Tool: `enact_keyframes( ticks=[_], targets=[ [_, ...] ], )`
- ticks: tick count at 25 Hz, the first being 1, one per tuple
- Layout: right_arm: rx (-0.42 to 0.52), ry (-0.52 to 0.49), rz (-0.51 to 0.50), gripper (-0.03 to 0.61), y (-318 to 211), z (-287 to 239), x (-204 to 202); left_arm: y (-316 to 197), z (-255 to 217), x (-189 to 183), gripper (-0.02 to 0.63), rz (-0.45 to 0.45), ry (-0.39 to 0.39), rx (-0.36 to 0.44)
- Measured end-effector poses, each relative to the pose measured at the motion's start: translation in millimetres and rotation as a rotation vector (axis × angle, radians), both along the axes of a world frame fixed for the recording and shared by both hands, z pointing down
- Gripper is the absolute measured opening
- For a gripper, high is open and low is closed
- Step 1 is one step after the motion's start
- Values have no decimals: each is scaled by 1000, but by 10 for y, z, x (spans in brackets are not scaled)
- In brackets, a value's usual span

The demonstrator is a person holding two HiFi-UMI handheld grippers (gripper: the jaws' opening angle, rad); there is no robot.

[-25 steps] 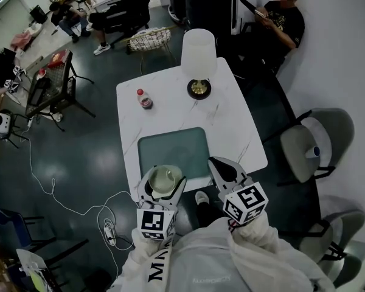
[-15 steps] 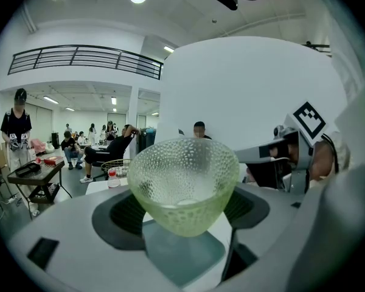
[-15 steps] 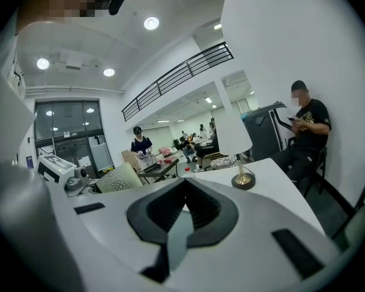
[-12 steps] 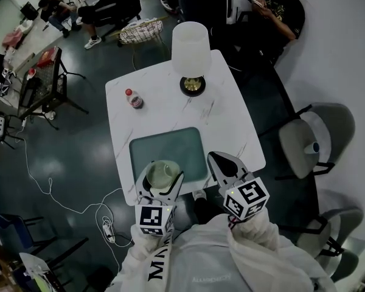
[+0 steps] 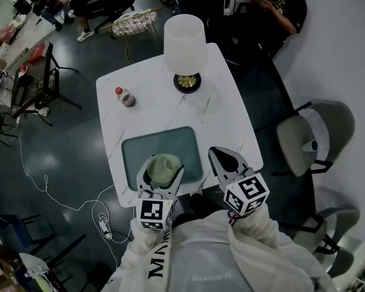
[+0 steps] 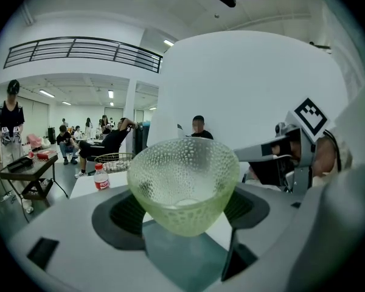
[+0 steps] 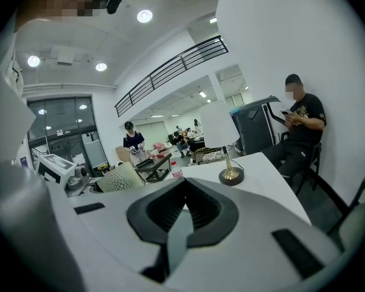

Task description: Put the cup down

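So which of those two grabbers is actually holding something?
The left gripper: its fingers clasp the pale green cup. The right gripper is shut on nothing.

cup point(image 5: 163, 170) over mat point(image 5: 139, 152) | lamp point(image 5: 184, 42) behind | bottle point(image 5: 123, 96) left of lamp

- cup point(image 6: 182, 184): translucent pale green, dimpled all over, glassy
- worktop point(image 5: 231, 126): white, smooth, faint marble veining
- mat point(image 5: 170, 143): matt grey-green
- lamp point(image 5: 184, 35): matt white shade, shiny brass-like base
- right tongs point(image 7: 184, 190): matt grey plastic, ribbed black pads
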State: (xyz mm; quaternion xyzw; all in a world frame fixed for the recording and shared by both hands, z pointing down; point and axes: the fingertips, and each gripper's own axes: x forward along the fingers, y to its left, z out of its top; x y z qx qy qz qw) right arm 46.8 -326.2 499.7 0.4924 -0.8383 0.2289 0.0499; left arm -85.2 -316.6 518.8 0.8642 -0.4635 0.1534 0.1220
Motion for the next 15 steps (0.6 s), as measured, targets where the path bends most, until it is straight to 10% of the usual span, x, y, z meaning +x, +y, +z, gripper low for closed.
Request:
enact_keyframes(
  ticks=[15],
  targets=[
    [-34, 13, 14, 5, -211, 231, 143, -266, 387, 189, 383, 14, -52, 10]
  ],
)
